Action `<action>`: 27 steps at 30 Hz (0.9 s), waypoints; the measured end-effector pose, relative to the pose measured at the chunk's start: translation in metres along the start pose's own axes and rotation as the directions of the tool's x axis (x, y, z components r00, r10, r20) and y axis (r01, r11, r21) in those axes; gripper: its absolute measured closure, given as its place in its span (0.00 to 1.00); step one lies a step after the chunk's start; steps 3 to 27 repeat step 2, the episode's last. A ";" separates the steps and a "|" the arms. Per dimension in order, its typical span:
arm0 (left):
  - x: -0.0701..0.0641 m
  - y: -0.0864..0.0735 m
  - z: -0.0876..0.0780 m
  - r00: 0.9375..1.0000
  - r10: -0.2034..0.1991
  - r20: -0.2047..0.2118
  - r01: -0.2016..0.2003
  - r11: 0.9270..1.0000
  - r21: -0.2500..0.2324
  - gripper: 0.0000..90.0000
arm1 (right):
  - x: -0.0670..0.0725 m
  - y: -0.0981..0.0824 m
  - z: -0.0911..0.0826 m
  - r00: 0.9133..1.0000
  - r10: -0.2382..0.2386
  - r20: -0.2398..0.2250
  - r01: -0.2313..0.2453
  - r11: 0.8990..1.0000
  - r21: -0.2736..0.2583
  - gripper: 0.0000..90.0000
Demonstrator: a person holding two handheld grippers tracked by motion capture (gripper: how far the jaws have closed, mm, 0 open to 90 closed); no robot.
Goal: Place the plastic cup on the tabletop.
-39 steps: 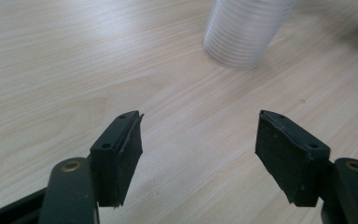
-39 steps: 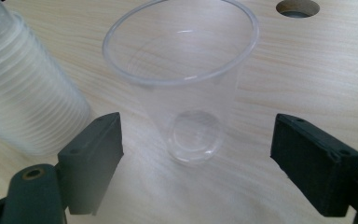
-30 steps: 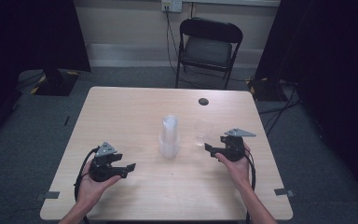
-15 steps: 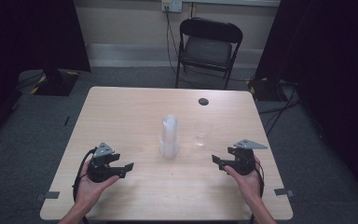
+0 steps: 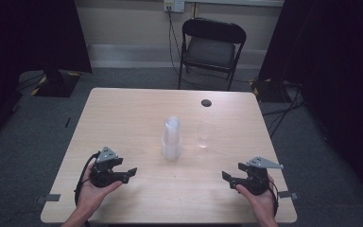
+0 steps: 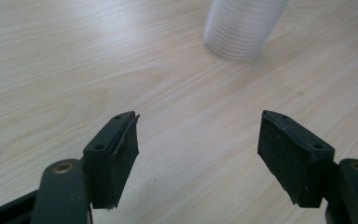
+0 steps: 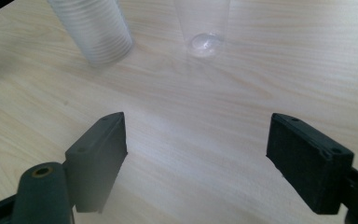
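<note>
Cups are counted as follows: one stack of clear plastic cups (image 5: 171, 138) stands upright near the middle of the wooden table (image 5: 123, 109), and one single clear cup (image 5: 205, 134) stands upright just beside it, apart from it, toward the right gripper's side. How many cups are nested in the stack cannot be told; only fine ribbed rims are seen in the gripper views. One small dark round object (image 5: 206, 102) lies near the far edge of the table. One black folding chair (image 5: 211, 47) is placed behind the table. No brand, label or writing can be read on any of these.

Two grippers are held low over the near part of the table. On the left gripper (image 5: 131, 172) the jaws are spread with nothing between them, well apart from the stack. On the right gripper (image 5: 227, 177) the jaws are likewise spread wide and empty, well apart from the single cup.
</note>
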State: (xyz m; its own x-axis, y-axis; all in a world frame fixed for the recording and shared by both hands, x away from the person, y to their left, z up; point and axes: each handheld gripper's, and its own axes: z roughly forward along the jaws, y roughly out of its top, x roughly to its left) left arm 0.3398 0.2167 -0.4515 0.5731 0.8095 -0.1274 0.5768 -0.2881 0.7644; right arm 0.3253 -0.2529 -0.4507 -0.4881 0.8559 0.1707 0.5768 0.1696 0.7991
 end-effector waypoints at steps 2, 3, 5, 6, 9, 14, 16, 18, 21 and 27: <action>0.003 -0.002 0.006 1.000 -0.025 0.005 0.025 0.999 0.020 0.35 | -0.002 -0.004 -0.002 1.000 0.014 0.008 -0.014 1.000 0.001 0.22; 0.003 -0.002 0.006 1.000 -0.025 0.005 0.025 0.999 0.020 0.35 | -0.002 -0.004 -0.002 1.000 0.014 0.008 -0.014 1.000 0.001 0.22; 0.003 -0.002 0.006 1.000 -0.025 0.005 0.025 0.999 0.020 0.35 | -0.002 -0.004 -0.002 1.000 0.014 0.008 -0.014 1.000 0.001 0.22; 0.003 -0.002 0.006 1.000 -0.025 0.005 0.025 0.999 0.020 0.35 | -0.002 -0.004 -0.002 1.000 0.014 0.008 -0.014 1.000 0.001 0.22; 0.003 -0.002 0.006 1.000 -0.025 0.005 0.025 0.999 0.020 0.35 | -0.002 -0.004 -0.002 1.000 0.014 0.008 -0.014 1.000 0.001 0.22; 0.003 -0.002 0.006 1.000 -0.025 0.005 0.025 0.999 0.020 0.35 | -0.002 -0.004 -0.002 1.000 0.014 0.008 -0.014 1.000 0.001 0.22; 0.003 -0.002 0.006 1.000 -0.025 0.005 0.025 0.999 0.020 0.35 | -0.002 -0.004 -0.002 1.000 0.014 0.008 -0.014 1.000 0.001 0.22; 0.003 -0.002 0.006 1.000 -0.025 0.005 0.025 0.999 0.020 0.35 | -0.002 -0.004 -0.002 1.000 0.014 0.008 -0.014 1.000 0.001 0.22; 0.003 -0.002 0.006 1.000 -0.025 0.005 0.025 0.999 0.020 0.35 | -0.002 -0.004 -0.002 1.000 0.014 0.008 -0.014 1.000 0.001 0.22; 0.003 -0.002 0.006 1.000 -0.025 0.005 0.025 0.999 0.020 0.35 | -0.002 -0.004 -0.002 1.000 0.014 0.008 -0.014 1.000 0.001 0.22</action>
